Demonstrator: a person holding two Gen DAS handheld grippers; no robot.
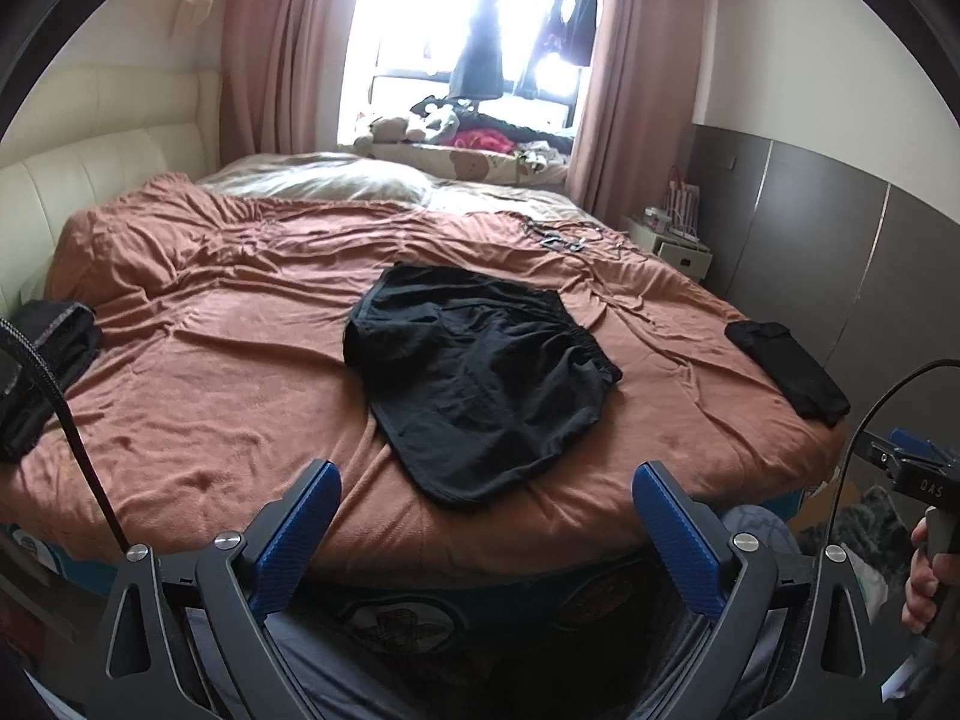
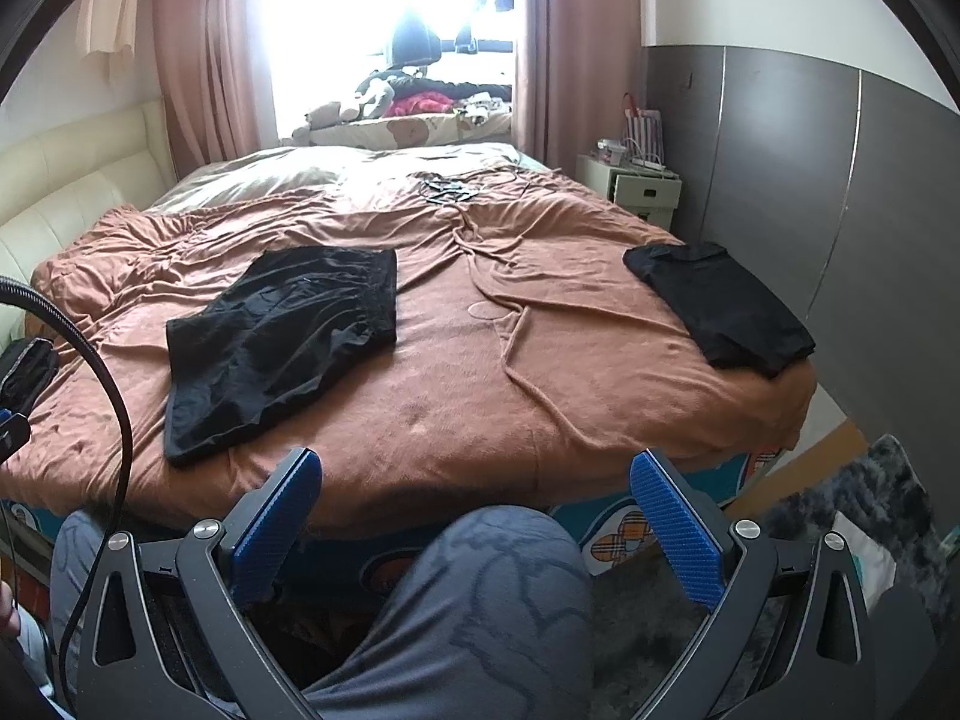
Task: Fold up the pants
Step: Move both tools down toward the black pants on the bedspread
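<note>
Black pants (image 1: 480,372), short in cut, lie spread and partly doubled over near the middle of the bed, on a rust-brown blanket (image 1: 240,372); elastic waistband toward the right and far side, hem toward the near edge. In the right wrist view the same pants (image 2: 282,342) sit left of centre, well apart from both tools.

Left tool (image 1: 483,516): released, blue-padded fingers (image 1: 300,528) spread wide, nothing between them, held off the near edge of the bed and touching no cloth.

Right tool (image 2: 474,510): likewise released, blue pads (image 2: 678,528) wide apart, empty, above a grey-trousered knee (image 2: 480,594). Its body appears at the right margin of the left wrist view, gripped by a hand (image 1: 924,576).

Second black garment (image 2: 720,312), folded flat, near the right edge of the bed, well apart from the pants.

Third dark bundle (image 1: 42,360), at the left edge of the bed; contents cannot be told.

Cream padded headboard (image 1: 90,168) along the left side. Pale bedding (image 1: 312,180) at the far end. Pink curtains (image 1: 282,48) framing a bright window (image 1: 432,12), dark clothes hanging in it; soft toys (image 1: 420,120) and loose items on the sill. Small white bedside cabinet (image 2: 636,186) at far right. Grey wardrobe panels (image 2: 780,168) along the right wall. Small dark objects and cord (image 2: 447,189) on the far part of the blanket, too small to identify.
</note>
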